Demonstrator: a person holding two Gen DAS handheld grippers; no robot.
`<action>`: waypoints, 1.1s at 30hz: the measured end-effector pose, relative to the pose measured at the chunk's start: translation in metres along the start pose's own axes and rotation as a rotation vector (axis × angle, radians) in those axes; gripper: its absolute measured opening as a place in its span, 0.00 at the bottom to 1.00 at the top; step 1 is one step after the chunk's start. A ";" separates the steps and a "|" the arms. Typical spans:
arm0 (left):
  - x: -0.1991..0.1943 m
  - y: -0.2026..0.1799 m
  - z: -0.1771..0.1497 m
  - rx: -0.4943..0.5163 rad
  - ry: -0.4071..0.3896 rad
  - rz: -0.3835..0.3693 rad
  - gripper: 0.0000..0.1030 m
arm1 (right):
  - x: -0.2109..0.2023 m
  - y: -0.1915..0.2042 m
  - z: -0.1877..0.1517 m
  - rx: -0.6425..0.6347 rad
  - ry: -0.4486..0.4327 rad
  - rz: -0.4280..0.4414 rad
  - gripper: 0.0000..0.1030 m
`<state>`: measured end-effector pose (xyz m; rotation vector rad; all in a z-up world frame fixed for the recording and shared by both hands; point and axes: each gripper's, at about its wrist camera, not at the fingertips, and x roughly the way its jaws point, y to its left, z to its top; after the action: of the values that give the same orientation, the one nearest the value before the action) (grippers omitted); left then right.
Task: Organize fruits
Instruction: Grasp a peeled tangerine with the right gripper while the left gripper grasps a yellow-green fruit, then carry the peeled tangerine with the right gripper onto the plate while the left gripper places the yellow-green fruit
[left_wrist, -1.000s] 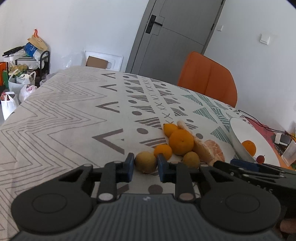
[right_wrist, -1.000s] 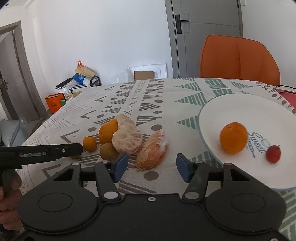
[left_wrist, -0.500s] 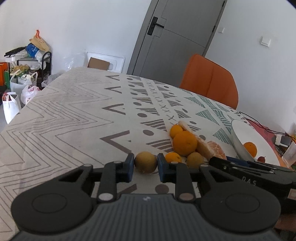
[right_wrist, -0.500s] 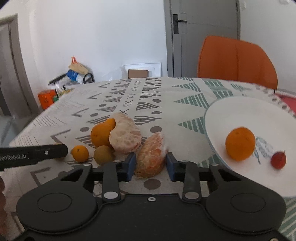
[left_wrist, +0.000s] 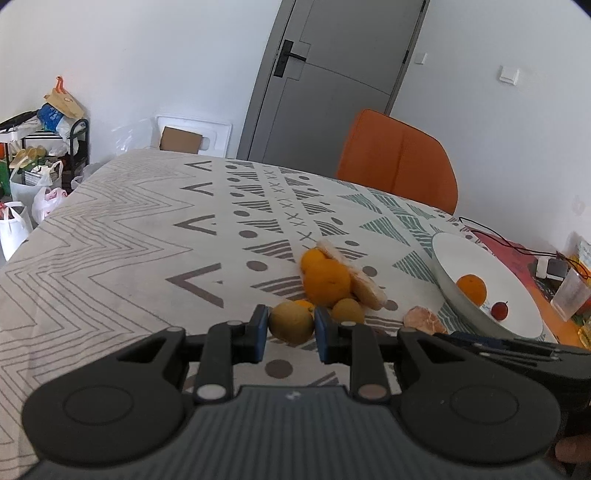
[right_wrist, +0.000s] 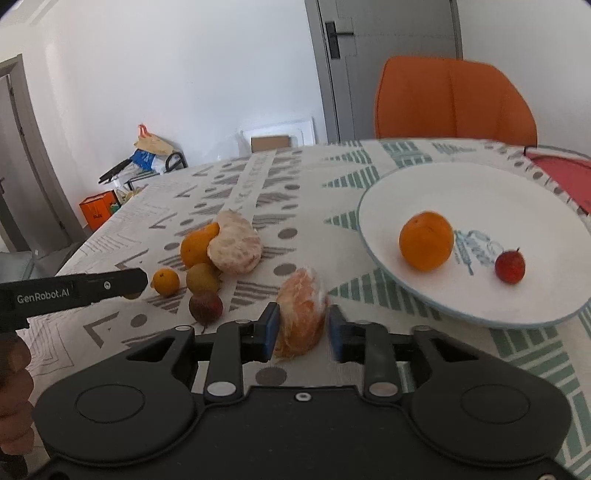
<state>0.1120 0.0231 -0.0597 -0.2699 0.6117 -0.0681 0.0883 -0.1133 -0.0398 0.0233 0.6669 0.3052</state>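
My left gripper (left_wrist: 290, 328) is shut on a yellow-brown round fruit (left_wrist: 291, 320), low over the patterned tablecloth. Just beyond it lie a whole orange (left_wrist: 327, 282), a peeled half (left_wrist: 364, 288) and another brownish fruit (left_wrist: 347, 311). In the right wrist view, a peeled orange piece (right_wrist: 301, 314) sits between the pads of my right gripper (right_wrist: 303, 328). Its jaws are opening, and the pads touch the fruit's sides. The white plate (right_wrist: 480, 192) to the right holds an orange (right_wrist: 426, 240) and a small red fruit (right_wrist: 509, 266).
Left of the peeled piece lie a small orange (right_wrist: 166, 281), a brown fruit (right_wrist: 201, 278) and a dark red fruit (right_wrist: 205, 306). An orange chair (right_wrist: 454, 99) stands behind the table. A plastic cup (left_wrist: 570, 293) and cables sit past the plate.
The right jaws narrowed around the peeled orange piece and drew it away from the pile toward the plate, uncovering a dark red fruit. The left gripper kept its fruit and barely moved.
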 end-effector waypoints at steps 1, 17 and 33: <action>0.001 0.001 0.000 -0.003 0.003 0.001 0.24 | 0.001 0.001 0.001 -0.008 -0.001 -0.006 0.42; 0.006 0.012 -0.001 -0.029 0.015 0.020 0.24 | 0.019 0.023 0.001 -0.089 -0.008 -0.036 0.31; -0.002 -0.034 0.005 0.069 -0.010 -0.016 0.24 | -0.026 -0.012 0.003 0.030 -0.119 -0.014 0.30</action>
<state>0.1136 -0.0085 -0.0450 -0.2084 0.5959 -0.1034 0.0743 -0.1315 -0.0230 0.0648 0.5533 0.2783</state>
